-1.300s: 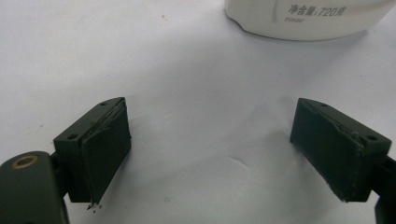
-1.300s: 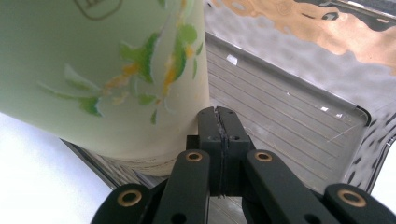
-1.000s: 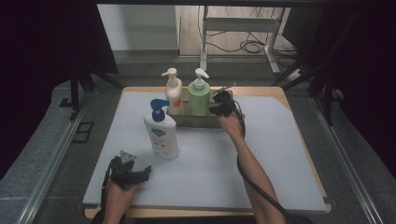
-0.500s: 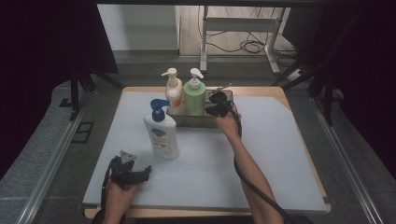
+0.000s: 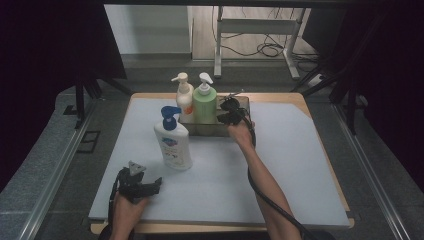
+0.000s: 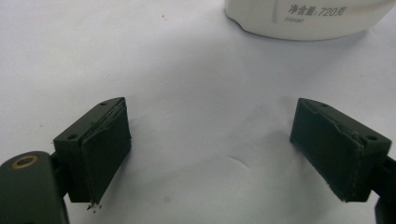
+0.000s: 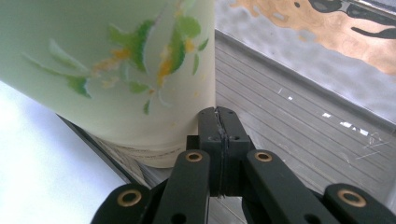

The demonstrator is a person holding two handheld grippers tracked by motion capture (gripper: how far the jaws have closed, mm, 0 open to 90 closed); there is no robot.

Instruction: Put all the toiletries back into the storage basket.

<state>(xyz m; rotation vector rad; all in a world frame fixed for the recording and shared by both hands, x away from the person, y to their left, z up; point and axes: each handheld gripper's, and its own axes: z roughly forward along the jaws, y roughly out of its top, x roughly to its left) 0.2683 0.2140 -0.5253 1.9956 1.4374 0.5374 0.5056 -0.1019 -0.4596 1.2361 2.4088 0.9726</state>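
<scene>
Two pump bottles already stand in the far tray [image 5: 245, 102], the right gripper [image 7: 219, 122] clenched empty beside the green bottle [image 5: 204, 107], while the white bottle [image 5: 173, 146] waits outside, near the left gripper [image 6: 210, 149], whose jaws are released.

We note a wooden table [image 5: 295, 100] with a pale grey mat [image 5: 290, 150] covering most of its top. Dark curtains [image 5: 50, 45] hang at both sides. Beyond the table lies a grey floor [image 5: 150, 30], lit brighter at the far end, where a metal frame [image 5: 255, 30] stands over loose cables [image 5: 267, 50]. Metal rails [image 5: 375, 175] flank the table.
</scene>
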